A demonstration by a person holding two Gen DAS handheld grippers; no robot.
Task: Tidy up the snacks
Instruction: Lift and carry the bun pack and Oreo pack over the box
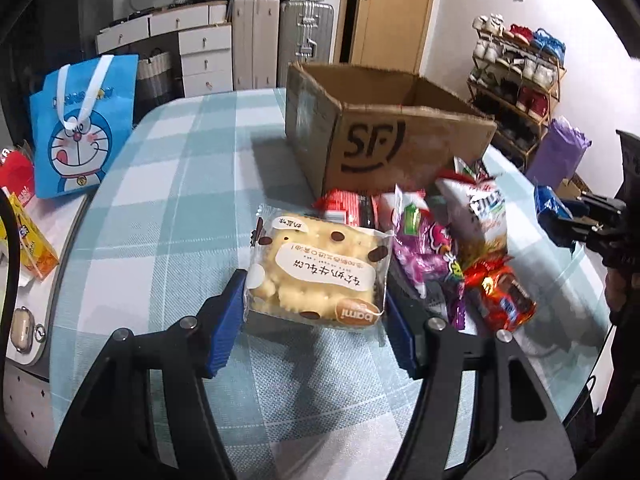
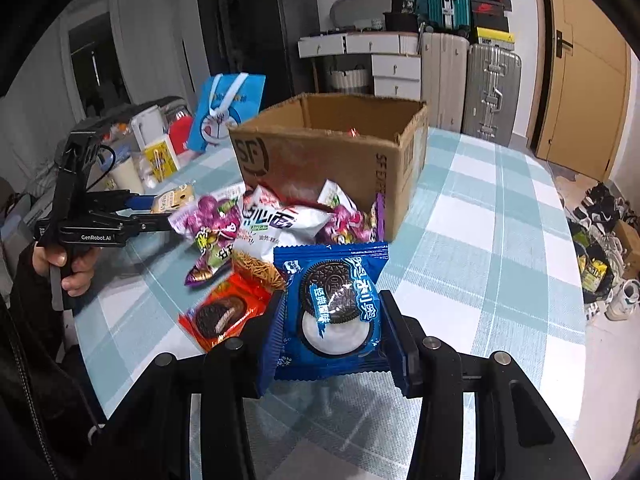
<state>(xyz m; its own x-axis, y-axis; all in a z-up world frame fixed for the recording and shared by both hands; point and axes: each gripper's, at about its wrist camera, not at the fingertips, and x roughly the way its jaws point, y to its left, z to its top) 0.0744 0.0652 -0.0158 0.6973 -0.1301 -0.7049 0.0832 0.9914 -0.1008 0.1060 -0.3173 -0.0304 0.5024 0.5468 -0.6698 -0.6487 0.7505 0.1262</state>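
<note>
My left gripper (image 1: 314,300) is shut on a clear packet of yellow cake (image 1: 320,268), its blue pads pressing both sides, a little above the checked tablecloth (image 1: 160,200). My right gripper (image 2: 332,308) is shut on a blue Oreo packet (image 2: 340,264), also off the table. Behind both stands an open cardboard box (image 1: 400,136) (image 2: 320,152) marked SF. A pile of snack bags (image 1: 440,240) (image 2: 272,224) lies against its front, with an orange cookie packet (image 2: 224,312) nearest. The left gripper (image 2: 148,204) also shows at the left of the right wrist view.
A blue cartoon tote bag (image 1: 84,128) and a yellow carton (image 1: 28,240) sit on a side surface to the left. A shoe rack (image 1: 516,80) and a purple bag (image 1: 560,152) are beyond the table's right edge. A person's hand (image 2: 72,272) grips the left handle.
</note>
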